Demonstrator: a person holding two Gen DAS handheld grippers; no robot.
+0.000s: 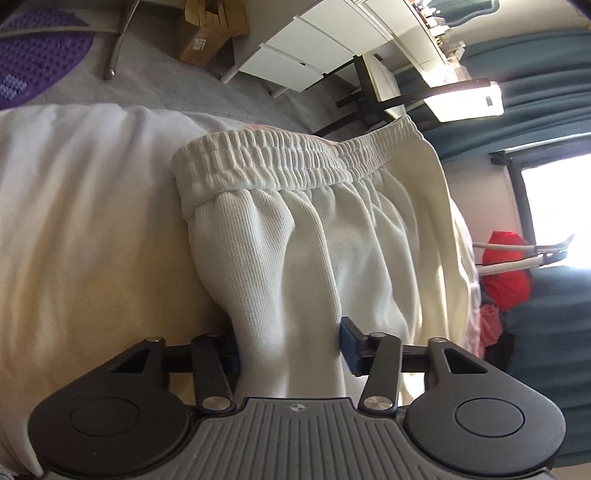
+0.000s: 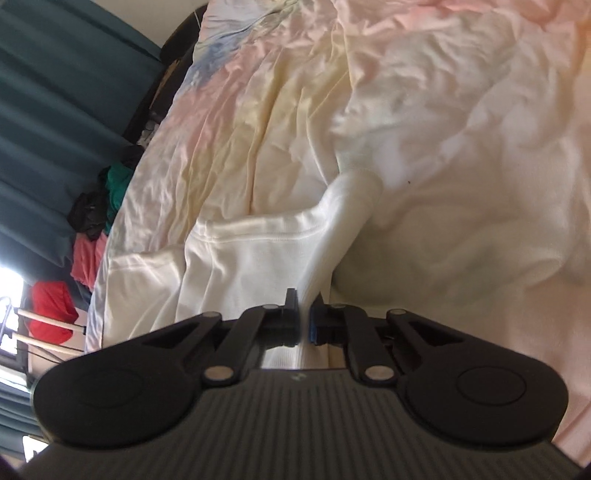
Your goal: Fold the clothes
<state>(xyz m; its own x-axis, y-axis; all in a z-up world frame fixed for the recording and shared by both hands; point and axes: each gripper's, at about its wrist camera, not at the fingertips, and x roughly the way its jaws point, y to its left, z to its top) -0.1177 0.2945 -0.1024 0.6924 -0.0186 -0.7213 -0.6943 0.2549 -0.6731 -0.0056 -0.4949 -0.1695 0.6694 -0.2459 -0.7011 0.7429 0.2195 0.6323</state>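
On the bed, the white shorts run lengthwise up the frame from the left gripper, which pinches a thick bunch below the waistband, while the right gripper, nearly pressed together, nips the hem end.

From my left camera I see a purple mat on the grey floor at upper left, with a cardboard box beyond it beside white drawers. A black table frame stands near teal curtains. A bright window glares at right, a red cloth below it. My right camera shows a crumpled pastel sheet and a heap of dark and green cloth by the curtains.
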